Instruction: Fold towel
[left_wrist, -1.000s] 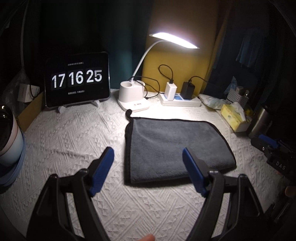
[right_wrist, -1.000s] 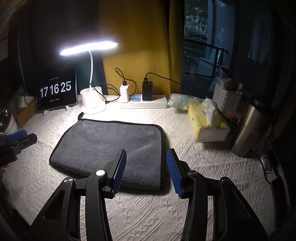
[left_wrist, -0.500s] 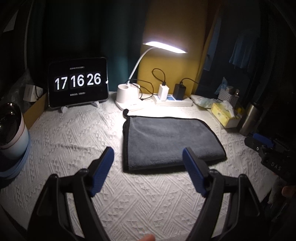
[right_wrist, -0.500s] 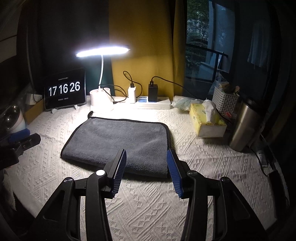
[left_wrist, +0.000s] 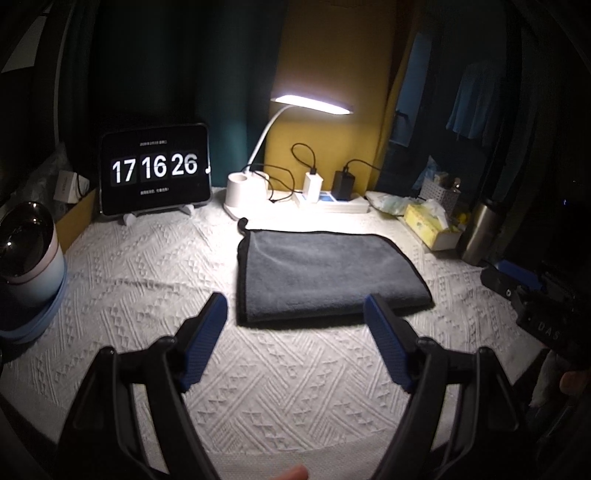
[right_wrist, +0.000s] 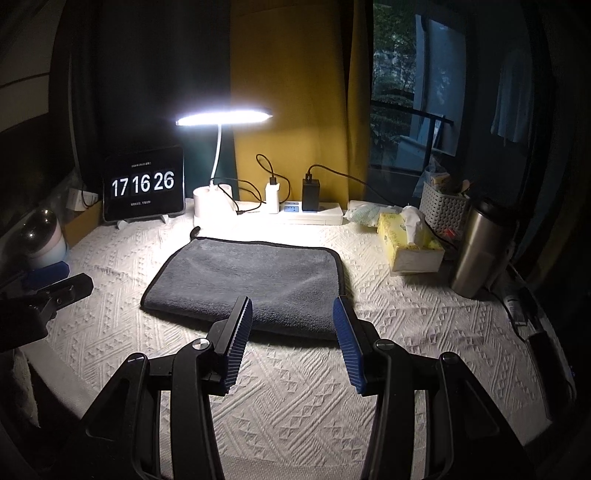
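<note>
Two hand-held grippers hang above the near part of the worktop (right_wrist: 443, 332), which is covered with a white textured cloth, and neither one touches anything. The left hand-held gripper (left_wrist: 295, 310) has its blue-padded fingers spread wide, with nothing between them. The right hand-held gripper (right_wrist: 292, 308) is also open, its fingers parted less widely and likewise empty.

Taking the white desk lamp (right_wrist: 221, 155) with its lit bar head as the landmark, the folded grey microfibre towel with black edging (right_wrist: 251, 280) lies flat on the cloth just in front of the lamp's base, its small hanging loop at the back left corner pointing toward that base. Both grippers sit on the near side of the towel, farther from the lamp.

Left of the lamp stands a black tablet showing a flip clock (right_wrist: 143, 184). Right of the lamp lies a white power strip with two chargers plugged in (right_wrist: 310, 214), and farther right a yellow tissue box (right_wrist: 410, 243), then a steel flask (right_wrist: 480, 247).
</note>
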